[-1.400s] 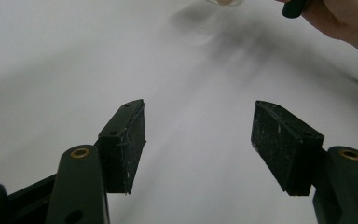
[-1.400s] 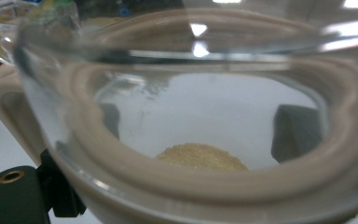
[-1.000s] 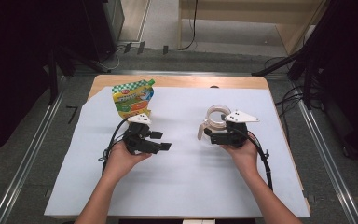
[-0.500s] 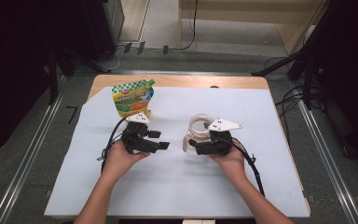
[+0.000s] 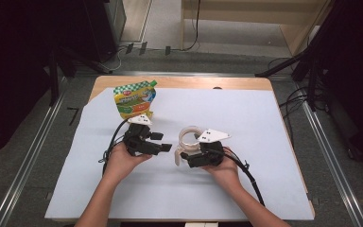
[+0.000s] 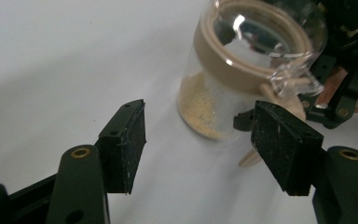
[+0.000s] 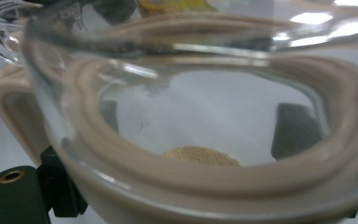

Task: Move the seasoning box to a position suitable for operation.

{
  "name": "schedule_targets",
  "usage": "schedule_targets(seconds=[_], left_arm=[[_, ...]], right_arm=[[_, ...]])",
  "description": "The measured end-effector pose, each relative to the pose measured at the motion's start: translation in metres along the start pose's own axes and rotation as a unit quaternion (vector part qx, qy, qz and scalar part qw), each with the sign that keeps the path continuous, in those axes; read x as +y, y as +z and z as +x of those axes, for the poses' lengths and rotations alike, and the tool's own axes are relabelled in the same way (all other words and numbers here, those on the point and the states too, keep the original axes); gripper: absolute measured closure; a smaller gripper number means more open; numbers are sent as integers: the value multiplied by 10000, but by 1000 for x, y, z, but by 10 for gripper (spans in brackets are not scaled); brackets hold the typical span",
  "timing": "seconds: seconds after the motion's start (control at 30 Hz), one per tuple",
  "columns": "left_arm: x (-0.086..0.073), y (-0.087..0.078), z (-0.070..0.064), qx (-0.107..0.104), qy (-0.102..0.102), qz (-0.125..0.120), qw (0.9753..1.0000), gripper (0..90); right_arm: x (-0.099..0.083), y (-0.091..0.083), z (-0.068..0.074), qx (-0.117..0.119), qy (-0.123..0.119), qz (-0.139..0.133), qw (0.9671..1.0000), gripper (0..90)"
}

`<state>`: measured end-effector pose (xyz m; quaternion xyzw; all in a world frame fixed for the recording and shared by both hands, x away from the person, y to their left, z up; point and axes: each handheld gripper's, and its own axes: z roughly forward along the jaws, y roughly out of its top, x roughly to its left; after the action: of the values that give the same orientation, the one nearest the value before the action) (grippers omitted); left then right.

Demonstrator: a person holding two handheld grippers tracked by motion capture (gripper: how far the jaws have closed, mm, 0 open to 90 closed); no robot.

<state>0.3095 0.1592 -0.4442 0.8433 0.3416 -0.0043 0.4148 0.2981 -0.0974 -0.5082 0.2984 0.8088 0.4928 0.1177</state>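
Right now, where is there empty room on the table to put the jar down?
The white sheet is bare on its far right, beyond the glass jar, and along the near edge on both sides of the forearms. It is crowded in the middle, where left gripper and right gripper meet, and by the snack pouch.

- Setting: most likely a laboratory or recording studio rather than a home.
- Wooden table covered by a plain pale sheet, standing on grey carpet.
- Metal floor rails run along both sides of the table.
- Loose cables and dark stand legs surround it; the black equipment at the edges is too dim to identify.
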Motion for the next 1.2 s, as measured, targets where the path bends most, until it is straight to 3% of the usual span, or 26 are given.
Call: schedule_targets(seconds=[0.43, 0.63, 0.9, 1.2], left_arm=[[0, 1, -2, 3, 47, 16, 10000, 361], [0, 1, -1, 3, 45, 12, 10000, 361], [0, 0, -2, 34, 54, 26, 10000, 361], [0, 1, -3, 27, 22, -15, 10000, 379]], right_arm=[[-6, -1, 3, -25, -162, -65, 9998, 113], [-6, -1, 2, 76, -76, -31, 9999, 90], [-7, -12, 2, 74, -94, 73, 9999, 81], [-13, -37, 3, 141, 97, 222, 9996, 89]])
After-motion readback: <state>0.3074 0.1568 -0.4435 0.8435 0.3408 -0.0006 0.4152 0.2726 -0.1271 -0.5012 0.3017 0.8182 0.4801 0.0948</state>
